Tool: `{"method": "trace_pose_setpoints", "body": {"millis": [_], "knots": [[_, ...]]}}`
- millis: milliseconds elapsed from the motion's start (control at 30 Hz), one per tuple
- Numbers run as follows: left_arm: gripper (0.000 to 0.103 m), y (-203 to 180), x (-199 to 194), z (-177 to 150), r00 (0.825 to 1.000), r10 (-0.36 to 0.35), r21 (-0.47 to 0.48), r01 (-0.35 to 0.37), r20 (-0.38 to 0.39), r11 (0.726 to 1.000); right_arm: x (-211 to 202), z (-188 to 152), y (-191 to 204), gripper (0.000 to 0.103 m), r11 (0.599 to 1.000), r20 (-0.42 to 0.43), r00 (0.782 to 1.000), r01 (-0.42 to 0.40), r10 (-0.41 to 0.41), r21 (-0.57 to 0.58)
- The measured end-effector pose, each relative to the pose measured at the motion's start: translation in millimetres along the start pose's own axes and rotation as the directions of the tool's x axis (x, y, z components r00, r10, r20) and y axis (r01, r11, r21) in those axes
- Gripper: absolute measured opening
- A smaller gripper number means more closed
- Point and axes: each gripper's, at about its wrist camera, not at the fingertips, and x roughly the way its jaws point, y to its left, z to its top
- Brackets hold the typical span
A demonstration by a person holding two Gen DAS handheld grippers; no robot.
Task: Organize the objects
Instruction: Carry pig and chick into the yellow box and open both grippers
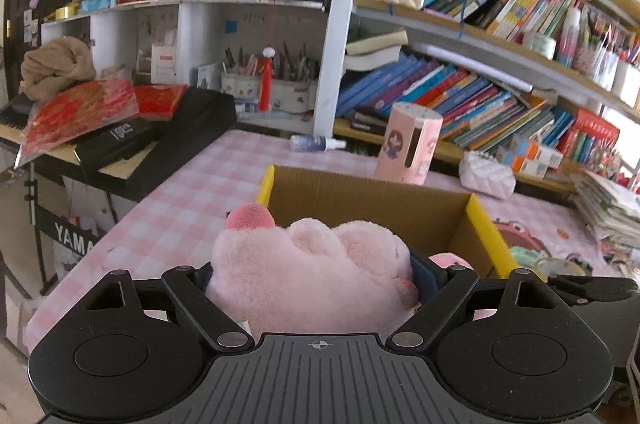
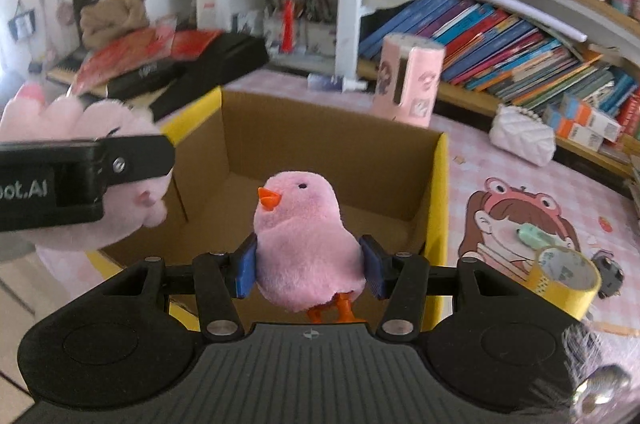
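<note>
L gripper [image 1: 314, 276] clamps big pink plush toy [image 1: 304, 272], jaws wide, at near-left edge of cardboard box [image 1: 372, 200]. R gripper [image 2: 310, 270] pinches pink chick [image 2: 306, 236], jaws narrow, upright at box's near edge. Box on checked table [image 1: 184, 196].

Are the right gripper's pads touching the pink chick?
Touching. The right wrist view shows both blue pads pressed into the sides of the pink chick, with the right gripper holding it above the cardboard box.
</note>
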Motion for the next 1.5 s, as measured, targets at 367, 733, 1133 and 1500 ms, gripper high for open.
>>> {"method": "trace_pose_setpoints", "body": {"millis": [367,733,1133,1500], "knots": [[0.088,-33,19,1,0.999,0.032,0.114,-0.029,-0.016,0.993,35,7,-10,0.050,0.984,-0.108,0.984,-0.154,0.144,-0.086],[0.089,-39,47,-3,0.993,0.085,0.117,-0.075,-0.078,0.990,55,15,-24,0.050,0.943,-0.182,0.940,-0.312,0.288,-0.118],[0.093,-29,66,-7,0.980,0.144,0.046,-0.139,-0.137,0.989,62,20,-29,0.049,0.928,-0.200,0.928,-0.344,0.313,-0.143],[0.098,-34,24,2,0.994,0.108,0.029,-0.108,0.006,0.994,44,18,-27,0.060,0.948,-0.106,0.957,-0.284,0.271,-0.142]]}}
